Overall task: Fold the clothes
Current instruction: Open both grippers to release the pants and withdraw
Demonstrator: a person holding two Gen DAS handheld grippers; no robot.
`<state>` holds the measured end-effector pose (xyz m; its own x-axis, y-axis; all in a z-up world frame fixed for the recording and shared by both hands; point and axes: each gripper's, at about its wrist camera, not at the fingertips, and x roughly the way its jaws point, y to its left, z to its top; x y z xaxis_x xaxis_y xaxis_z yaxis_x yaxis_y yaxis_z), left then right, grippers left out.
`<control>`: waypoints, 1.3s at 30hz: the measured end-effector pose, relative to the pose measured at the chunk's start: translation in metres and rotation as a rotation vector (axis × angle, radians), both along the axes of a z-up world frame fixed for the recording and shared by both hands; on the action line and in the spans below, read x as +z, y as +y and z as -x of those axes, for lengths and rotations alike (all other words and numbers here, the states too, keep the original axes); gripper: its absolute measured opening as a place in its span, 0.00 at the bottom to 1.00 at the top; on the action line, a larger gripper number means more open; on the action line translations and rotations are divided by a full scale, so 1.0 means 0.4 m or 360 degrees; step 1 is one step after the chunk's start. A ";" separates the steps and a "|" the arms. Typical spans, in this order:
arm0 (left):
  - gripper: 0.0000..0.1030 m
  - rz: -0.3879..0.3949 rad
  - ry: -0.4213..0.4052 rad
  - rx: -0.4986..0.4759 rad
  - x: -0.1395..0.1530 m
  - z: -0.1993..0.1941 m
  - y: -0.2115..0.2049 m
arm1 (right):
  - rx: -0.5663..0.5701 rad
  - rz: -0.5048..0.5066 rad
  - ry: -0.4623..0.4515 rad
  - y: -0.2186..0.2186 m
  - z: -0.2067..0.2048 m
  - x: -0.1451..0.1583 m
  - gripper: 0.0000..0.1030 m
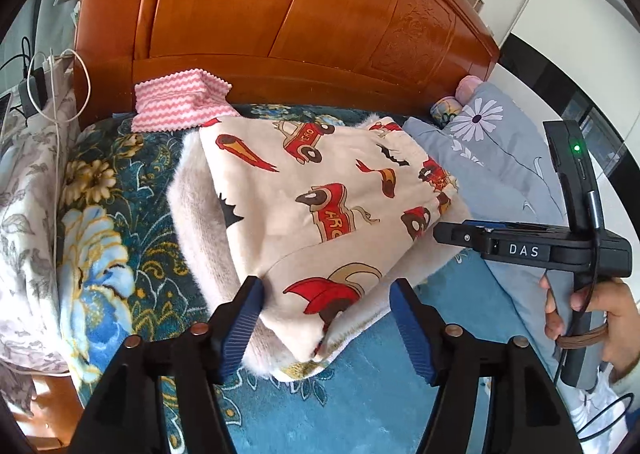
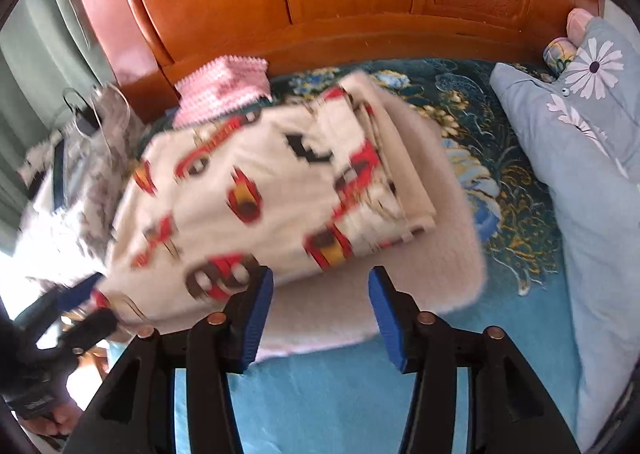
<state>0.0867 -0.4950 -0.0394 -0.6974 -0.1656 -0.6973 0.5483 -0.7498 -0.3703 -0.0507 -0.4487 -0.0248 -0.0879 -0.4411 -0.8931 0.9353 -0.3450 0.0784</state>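
Blue-padded fingers fill the bottom of both views. On the left gripper (image 1: 326,328) the tongs stand apart, straddling the near corner of the cream garment (image 1: 320,194), a fleece-lined piece printed with red cars and flames; one pad seems to brush its fuzzy edge at about 8 o'clock, but nothing is pinched. The right gripper (image 2: 320,318) is also spread, its pads just over the pale fleece lining at the garment's near edge, clamped on nothing. That view is smeared, so finer contact is hard to tell.

The garment lies folded on the teal floral blanket (image 1: 132,254), in the middle of the bed, lining peeking out around the printed side. At 11 o'clock from it sits a pink zigzag cloth (image 1: 180,102) against the wooden headboard (image 1: 280,14); at 3 o'clock lies a grey daisy quilt (image 1: 504,158). The person's hand (image 1: 600,318) grips the right tool's handle at 4 o'clock in the left view.

To my eye the fold has just been laid down. Doing this well means drawing both tools straight back without snagging the fleece, then checking that the corners line up. The thick pile may spring the top layer open, so a light press along the crease would help.
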 end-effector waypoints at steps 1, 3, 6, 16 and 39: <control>0.75 0.0001 0.0002 0.0011 -0.002 0.001 0.005 | -0.0006 -0.0017 0.0009 0.006 0.000 -0.006 0.58; 0.79 -0.0002 0.0005 0.0031 -0.005 -0.001 0.013 | -0.0016 -0.0034 0.0018 0.014 0.002 -0.012 0.69; 0.87 -0.0064 0.0049 0.0047 -0.009 -0.013 0.028 | -0.0019 -0.0045 0.0061 0.023 -0.002 -0.016 0.74; 1.00 -0.0234 -0.0006 0.0139 -0.092 -0.022 0.077 | 0.0036 -0.0064 0.0190 0.039 -0.050 -0.038 0.84; 1.00 -0.0214 -0.0063 0.0399 -0.133 -0.034 0.084 | 0.0129 -0.0116 0.0298 0.031 -0.101 -0.074 0.84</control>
<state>0.1005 -0.4616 -0.0926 -0.6183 -0.2338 -0.7504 0.7265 -0.5344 -0.4321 -0.0104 -0.4364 -0.0545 -0.2221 -0.3886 -0.8942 0.9562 -0.2663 -0.1218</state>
